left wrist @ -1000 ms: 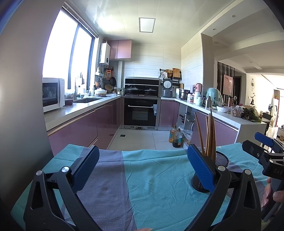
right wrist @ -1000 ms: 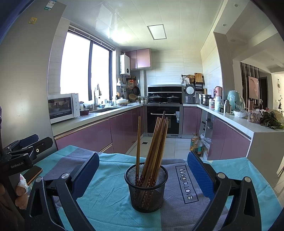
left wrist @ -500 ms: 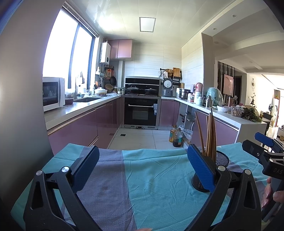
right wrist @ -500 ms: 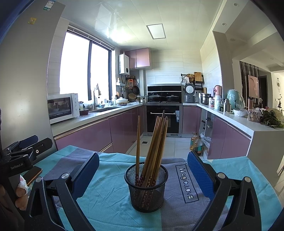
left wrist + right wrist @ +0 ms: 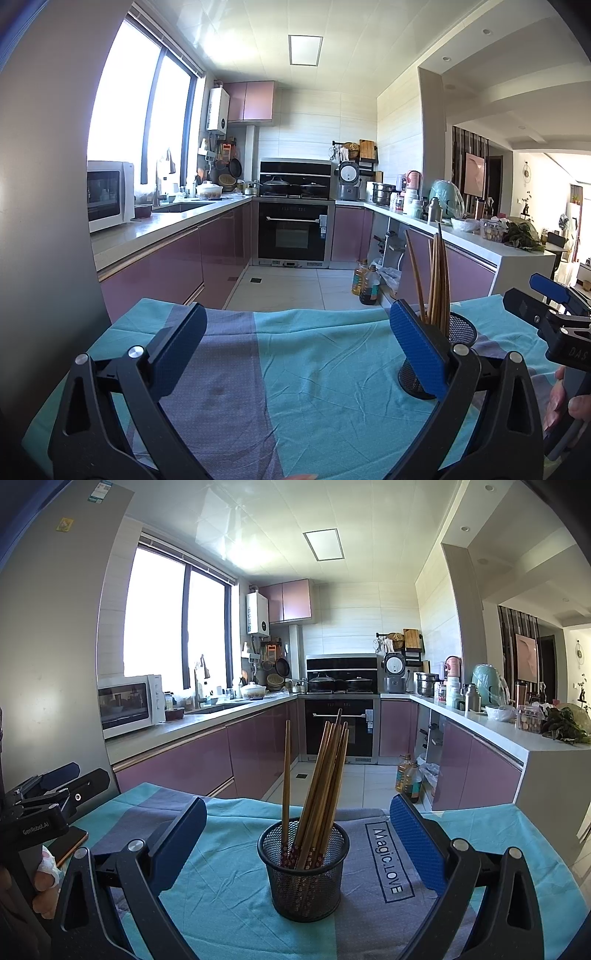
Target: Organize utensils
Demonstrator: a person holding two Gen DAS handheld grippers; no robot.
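A black mesh cup point(image 5: 304, 871) stands upright on the teal and grey cloth point(image 5: 229, 886), holding several wooden chopsticks point(image 5: 321, 775). My right gripper point(image 5: 298, 845) is open and empty, with the cup straight ahead between its blue pads. My left gripper point(image 5: 295, 350) is open and empty over bare cloth point(image 5: 314, 380). In the left wrist view the cup point(image 5: 458, 332) sits partly behind the right pad, with chopsticks point(image 5: 436, 277) rising above it. The right gripper point(image 5: 554, 314) shows at the right edge, the left gripper point(image 5: 44, 801) at the left edge of the right wrist view.
The cloth-covered table ends ahead at a tiled kitchen floor point(image 5: 280, 288). Purple cabinets point(image 5: 177, 764) run along the left, a white counter point(image 5: 517, 738) with jars and greens along the right. Oil bottles point(image 5: 365, 284) stand on the floor. A phone point(image 5: 72, 843) lies at the table's left.
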